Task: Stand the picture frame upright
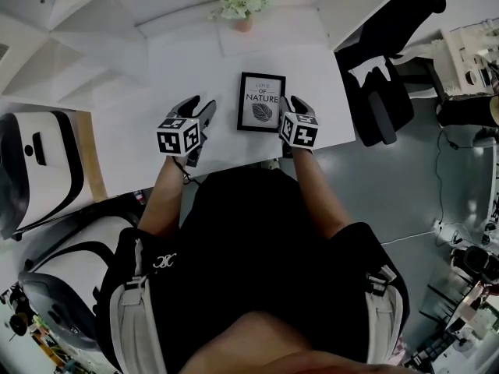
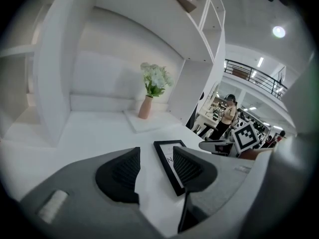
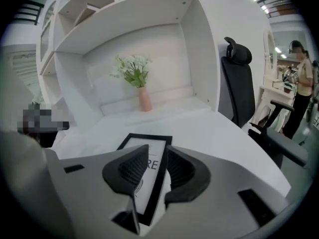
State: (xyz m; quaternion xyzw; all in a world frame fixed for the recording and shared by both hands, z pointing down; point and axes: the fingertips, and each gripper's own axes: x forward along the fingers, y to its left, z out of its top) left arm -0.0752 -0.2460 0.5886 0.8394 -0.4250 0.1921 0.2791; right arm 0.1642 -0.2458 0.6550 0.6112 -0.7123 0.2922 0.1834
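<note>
Looking down from the head view, I have the picture frame lying flat and face up on the white bench, between my two tools and fairly near the front edge. The left hand-held gripper is spread wide with only bare bench between its jaws. The frame's left edge sits just beside its inner jaw, not inside it. The right hand-held gripper is spread too, its jaws lined up either side of the frame's right edge, and neither pad seems to press on it.

My main worry is the flat lie. With no gap under the frame, a jaw that closes from the side will probably shove it across the smooth top rather than catch it. A push away from me sends it toward the vase of flowers. A push back toward me could take it off the front edge.

If only the right side gets pinched, I expect the frame to swing about that grip and slip out as it tilts. A pad pressing on the face could also mark the glazing (if there is any).

I can't see the back, so I don't know whether there is a prop. Without one deployed, the frame would simply topple once it is stood up and let go.
</note>
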